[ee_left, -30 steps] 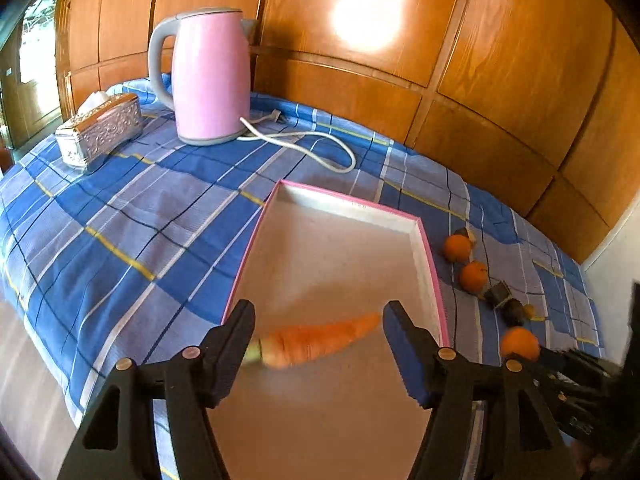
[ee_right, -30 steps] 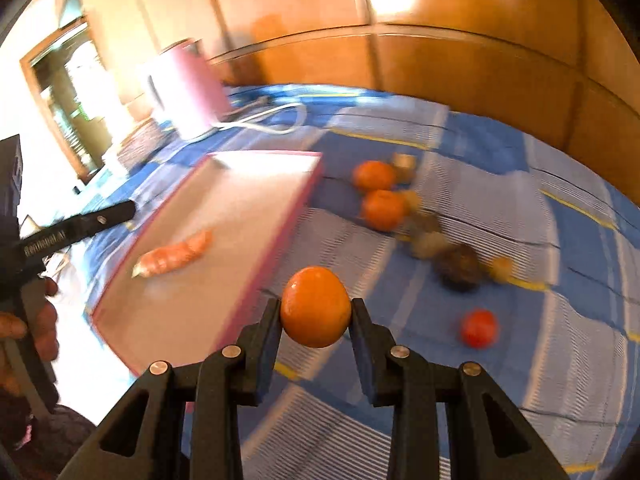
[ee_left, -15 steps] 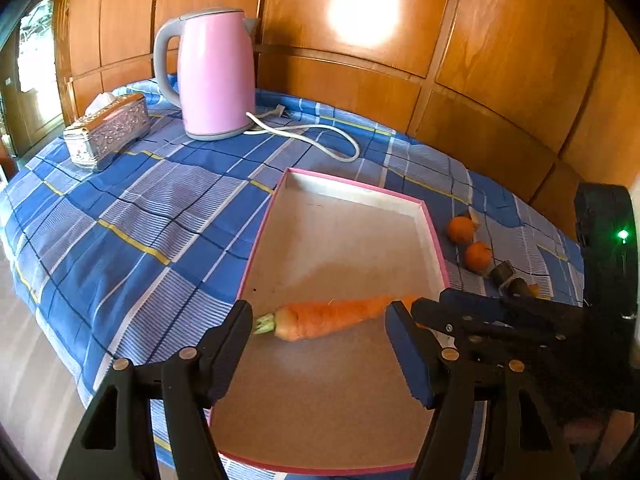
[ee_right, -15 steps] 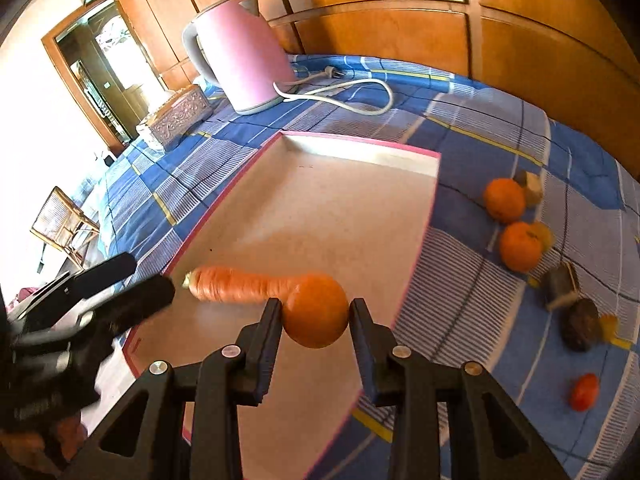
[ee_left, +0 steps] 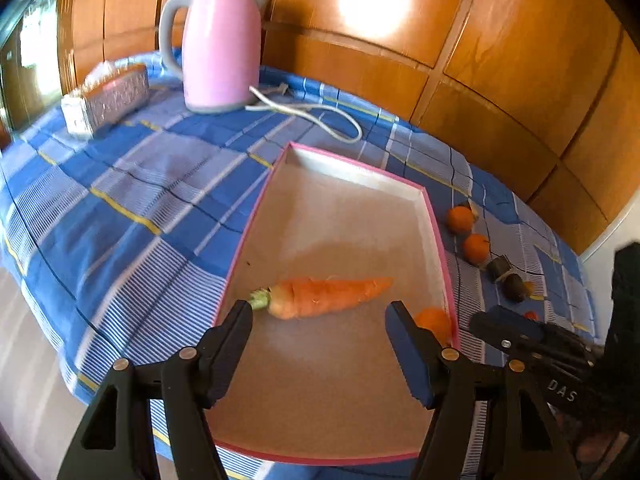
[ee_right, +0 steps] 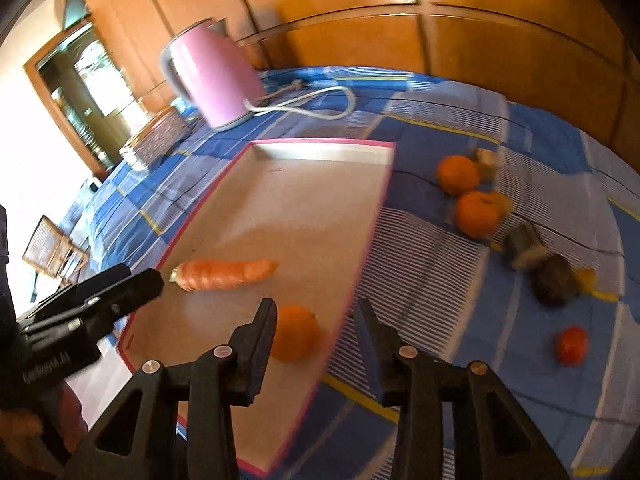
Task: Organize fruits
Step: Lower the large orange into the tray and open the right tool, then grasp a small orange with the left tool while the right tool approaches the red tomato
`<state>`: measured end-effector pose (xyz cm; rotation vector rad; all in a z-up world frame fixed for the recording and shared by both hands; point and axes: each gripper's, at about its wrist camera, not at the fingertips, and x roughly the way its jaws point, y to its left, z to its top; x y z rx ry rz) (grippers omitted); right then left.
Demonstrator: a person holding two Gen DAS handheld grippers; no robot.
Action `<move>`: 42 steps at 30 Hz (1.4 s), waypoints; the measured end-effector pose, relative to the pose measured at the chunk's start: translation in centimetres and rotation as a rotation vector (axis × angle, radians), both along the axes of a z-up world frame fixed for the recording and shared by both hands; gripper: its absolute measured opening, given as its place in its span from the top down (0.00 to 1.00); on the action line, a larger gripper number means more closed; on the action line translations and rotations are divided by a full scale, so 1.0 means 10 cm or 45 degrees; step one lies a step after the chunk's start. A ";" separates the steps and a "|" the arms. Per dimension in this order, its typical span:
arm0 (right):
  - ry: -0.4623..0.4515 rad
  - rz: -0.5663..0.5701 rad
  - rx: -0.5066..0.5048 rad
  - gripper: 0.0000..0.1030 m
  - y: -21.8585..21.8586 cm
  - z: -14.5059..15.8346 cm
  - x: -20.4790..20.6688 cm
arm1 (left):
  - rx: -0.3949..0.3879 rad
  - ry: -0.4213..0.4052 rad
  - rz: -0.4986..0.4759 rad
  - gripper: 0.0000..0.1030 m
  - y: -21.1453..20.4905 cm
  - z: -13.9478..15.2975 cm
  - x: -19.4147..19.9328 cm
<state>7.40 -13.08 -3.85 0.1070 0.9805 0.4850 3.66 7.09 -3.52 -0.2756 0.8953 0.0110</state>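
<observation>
The right tongs (ee_right: pixel 316 336) have just been opening; their jaws stand apart and the orange (ee_right: pixel 295 333) lies free between them on the tray floor, close to the left finger, though contact is unclear. The left tongs (ee_left: pixel 318 332) are spread wide and grip nothing; the carrot (ee_left: pixel 320 296) lies just beyond their tips, in the pink-edged tray (ee_left: pixel 356 168). The orange is round and bright, near the right rim of the tray. Two more oranges (ee_right: pixel 458 174), some dark pieces (ee_right: pixel 554 280) and a small red fruit (ee_right: pixel 572 346) lie on the blue checked cloth (ee_left: pixel 120 200) covering the surface. A pink kettle (ee_left: pixel 220 44) stands before wooden panels (ee_left: pixel 500 60).
</observation>
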 end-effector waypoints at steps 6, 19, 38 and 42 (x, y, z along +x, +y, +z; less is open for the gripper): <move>0.036 -0.171 0.020 0.61 -0.51 -0.10 -0.10 | 0.022 0.002 -0.054 0.33 -0.15 0.00 0.01; 0.059 -0.485 0.037 0.61 -1.38 -0.23 -0.20 | 0.088 -0.041 -0.347 0.34 -0.80 0.12 0.19; 0.056 -0.545 0.048 0.61 -1.66 -0.29 -0.21 | 0.072 0.000 -0.498 0.60 -1.27 0.10 0.44; 0.046 -0.503 0.026 0.61 -1.61 -0.29 -0.16 | 0.049 0.022 -0.518 0.61 -1.33 0.08 0.50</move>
